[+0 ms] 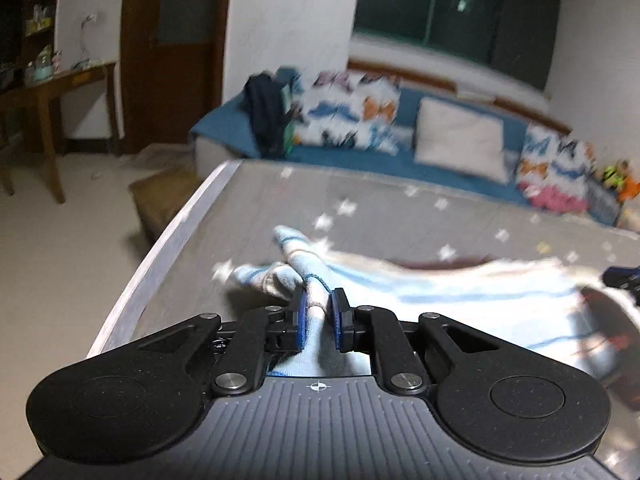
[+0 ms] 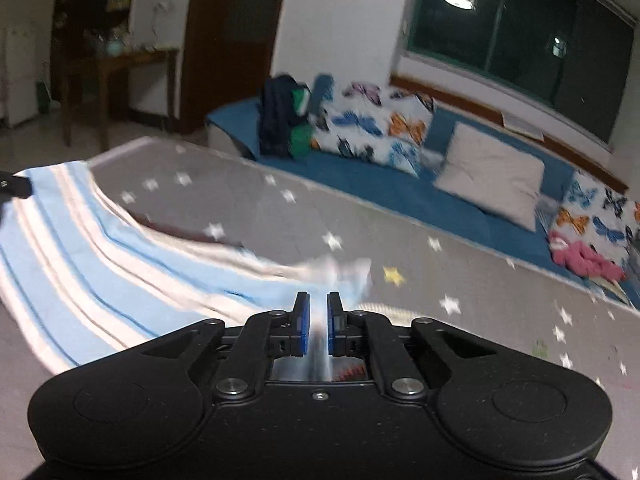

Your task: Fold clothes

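The left claw point(image 1: 319, 300) has its blue-padded jaws pinched together on a bunched edge of the striped garment point(image 1: 460, 300), a pale blue and white piece with thin darker lines. A fold of the cloth runs back between the jaws toward the claw's body, and a narrower twisted part of it, perhaps a sleeve, pokes out ahead and to the left of the tips. To the right of this claw the garment stretches away in a sagging band to the other tool, whose dark tip just shows at the picture's right edge.

The right claw point(image 2: 318, 304) is likewise clamped on the garment point(image 2: 80, 248): a thin strip of cloth passes between its blue pads, and a loose corner flaps just ahead of the tips, blurred. From there the cloth spreads wide to the left, up to the dark tip of the left tool at the far left edge.

Under both claws lies a grey mat with white stars point(image 2: 460, 280), and the hanging middle of the garment looks to be off it, though blur makes that hard to judge. Beyond the mat stands a blue sofa point(image 2: 420, 196) with butterfly-print cushions point(image 2: 376, 128), a plain pale pillow point(image 2: 492, 184) and a dark bag point(image 2: 278, 116). Behind it is a dark window point(image 2: 520, 28); far off to the left, a wooden table point(image 1: 60, 92).
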`<state>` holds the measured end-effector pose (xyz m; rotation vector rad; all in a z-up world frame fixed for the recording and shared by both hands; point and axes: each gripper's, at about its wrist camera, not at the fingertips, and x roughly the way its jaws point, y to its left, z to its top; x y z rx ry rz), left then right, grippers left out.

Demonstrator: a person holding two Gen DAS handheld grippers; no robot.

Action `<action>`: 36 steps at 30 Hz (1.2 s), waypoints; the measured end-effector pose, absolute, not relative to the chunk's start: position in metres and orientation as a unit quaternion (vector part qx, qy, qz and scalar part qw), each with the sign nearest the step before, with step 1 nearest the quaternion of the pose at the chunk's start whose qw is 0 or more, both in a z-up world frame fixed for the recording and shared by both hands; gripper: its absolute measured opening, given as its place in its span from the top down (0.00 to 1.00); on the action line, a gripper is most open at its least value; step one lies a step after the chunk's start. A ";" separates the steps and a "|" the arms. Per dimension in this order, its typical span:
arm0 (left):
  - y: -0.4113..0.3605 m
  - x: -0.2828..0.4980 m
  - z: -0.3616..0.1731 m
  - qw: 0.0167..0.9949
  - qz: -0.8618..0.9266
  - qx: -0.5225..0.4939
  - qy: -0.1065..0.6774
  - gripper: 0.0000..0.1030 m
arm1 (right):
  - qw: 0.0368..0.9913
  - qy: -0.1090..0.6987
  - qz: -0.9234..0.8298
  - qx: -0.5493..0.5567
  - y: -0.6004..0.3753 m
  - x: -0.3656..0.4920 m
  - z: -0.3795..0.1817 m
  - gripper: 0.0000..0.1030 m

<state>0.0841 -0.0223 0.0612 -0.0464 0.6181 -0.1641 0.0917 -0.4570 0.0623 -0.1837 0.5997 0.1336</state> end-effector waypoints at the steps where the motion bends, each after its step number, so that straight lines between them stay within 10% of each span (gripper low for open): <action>1: -0.018 0.083 0.059 0.948 -0.078 -0.025 0.307 0.83 | 0.948 0.300 0.064 -0.088 -0.463 0.092 0.058 0.92; 16: 0.002 0.013 0.049 0.963 -0.024 0.029 0.267 0.48 | 0.947 0.318 0.009 -0.053 -0.464 0.024 0.047 0.54; 36: -0.009 -0.041 0.017 0.968 0.063 0.071 0.233 0.27 | 0.942 0.295 -0.156 0.025 -0.572 -0.080 0.014 0.21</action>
